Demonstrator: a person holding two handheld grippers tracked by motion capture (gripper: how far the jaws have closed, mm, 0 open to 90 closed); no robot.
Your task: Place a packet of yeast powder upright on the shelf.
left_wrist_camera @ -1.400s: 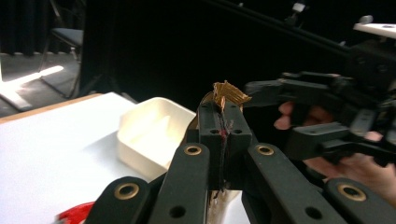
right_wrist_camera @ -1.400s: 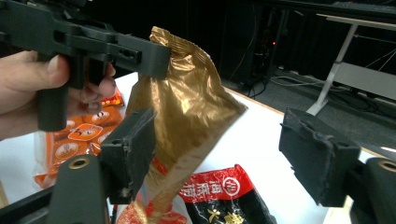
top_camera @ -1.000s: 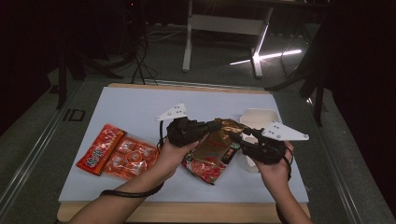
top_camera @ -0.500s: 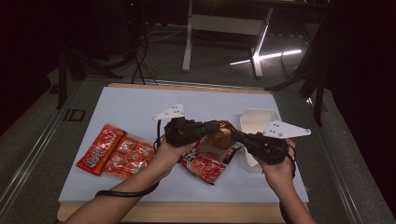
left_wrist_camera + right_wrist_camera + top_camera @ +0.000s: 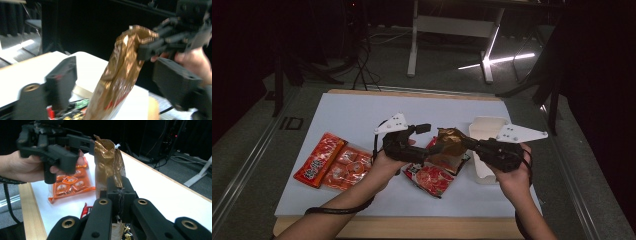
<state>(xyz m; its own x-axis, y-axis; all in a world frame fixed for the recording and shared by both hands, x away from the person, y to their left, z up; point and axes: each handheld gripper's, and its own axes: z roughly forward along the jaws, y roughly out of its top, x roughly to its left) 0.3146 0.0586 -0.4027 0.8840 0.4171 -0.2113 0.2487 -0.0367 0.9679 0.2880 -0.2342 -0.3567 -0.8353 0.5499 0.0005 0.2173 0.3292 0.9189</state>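
Gold packet (image 5: 448, 145) now hangs from the clenched right claw (image 5: 468, 143); left claw (image 5: 421, 131) just opened, released.

Your right claw (image 5: 119, 195) is pressed tight on the lower part of the golden packet (image 5: 108, 162), which stands upright with its torn top open. Your left claw (image 5: 86, 143) is at the packet's upper edge, held in your left hand (image 5: 30, 168). Behind it, an orange snack bag (image 5: 71, 182) lies flat on the white counter (image 5: 155, 185).
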